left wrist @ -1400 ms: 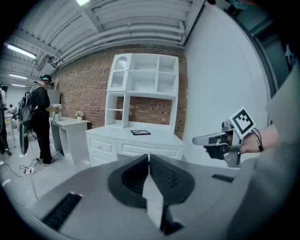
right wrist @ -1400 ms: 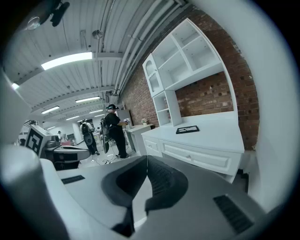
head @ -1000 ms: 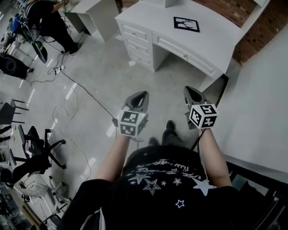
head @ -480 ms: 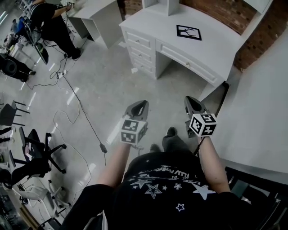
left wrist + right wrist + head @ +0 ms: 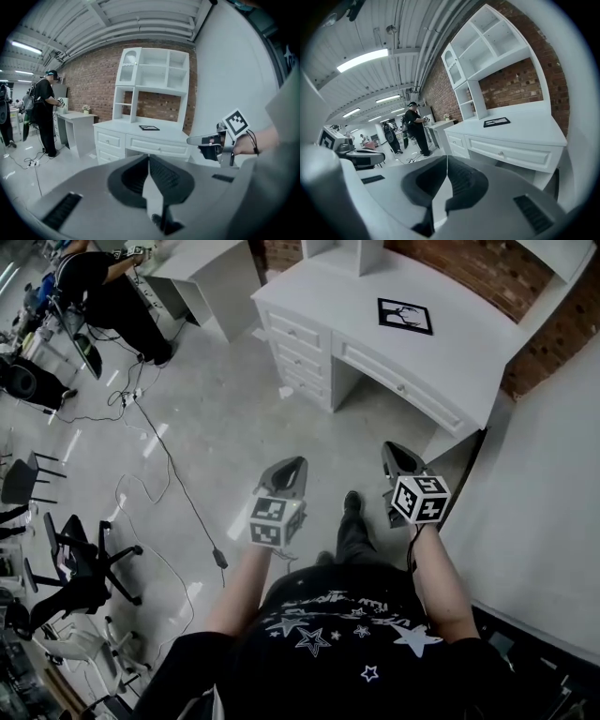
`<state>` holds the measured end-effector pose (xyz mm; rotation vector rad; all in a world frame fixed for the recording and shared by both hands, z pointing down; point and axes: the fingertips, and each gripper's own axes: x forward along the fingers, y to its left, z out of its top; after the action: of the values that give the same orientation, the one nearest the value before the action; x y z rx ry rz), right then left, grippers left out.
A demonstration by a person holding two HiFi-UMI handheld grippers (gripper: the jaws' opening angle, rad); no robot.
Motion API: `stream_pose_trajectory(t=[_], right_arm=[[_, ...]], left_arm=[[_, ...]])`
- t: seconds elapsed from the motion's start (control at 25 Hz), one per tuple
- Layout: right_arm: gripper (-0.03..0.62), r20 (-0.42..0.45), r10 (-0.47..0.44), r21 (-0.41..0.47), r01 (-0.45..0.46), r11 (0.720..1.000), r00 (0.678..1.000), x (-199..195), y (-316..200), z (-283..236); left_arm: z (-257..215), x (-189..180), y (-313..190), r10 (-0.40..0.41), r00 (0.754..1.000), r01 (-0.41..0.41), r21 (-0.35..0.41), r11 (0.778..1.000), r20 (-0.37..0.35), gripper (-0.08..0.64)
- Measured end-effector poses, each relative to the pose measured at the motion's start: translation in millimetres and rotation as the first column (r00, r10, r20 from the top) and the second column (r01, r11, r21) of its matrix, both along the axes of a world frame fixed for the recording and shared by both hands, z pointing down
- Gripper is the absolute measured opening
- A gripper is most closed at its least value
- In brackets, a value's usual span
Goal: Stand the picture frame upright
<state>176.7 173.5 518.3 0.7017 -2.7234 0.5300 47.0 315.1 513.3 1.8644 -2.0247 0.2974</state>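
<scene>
Step in hand: getting over to the picture frame [image 5: 405,316], flat on the white counter [image 5: 459,357], well ahead. Left hand-held gripper [image 5: 293,465] and right hand-held gripper [image 5: 395,450] both closed tight, nothing inside. Next: step close, open one, grab an edge, tip up.

Black picture frame [image 5: 405,316] lies flat on white desk [image 5: 469,352]

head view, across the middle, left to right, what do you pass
chair → left gripper → shoe → right gripper → white wall
</scene>
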Motion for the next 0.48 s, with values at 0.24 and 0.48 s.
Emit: stream_pose_trajectory(t=[0.24,0.48], right_arm=[[0.017,-0.007,-0.017,-0.027,0.016,0.999,1.0,-41,-54,7],[0.017,-0.016,0.007,-0.049,-0.008,0.999,1.0,-61,-121,8]], left_arm=[[4,-40,-43,-0.044,0.999,0.044,-0.026,0.999,-0.017,0.026],[10,-60,-102,-0.035,0.999,0.033,-0.051,0.998,-0.036,0.026]])
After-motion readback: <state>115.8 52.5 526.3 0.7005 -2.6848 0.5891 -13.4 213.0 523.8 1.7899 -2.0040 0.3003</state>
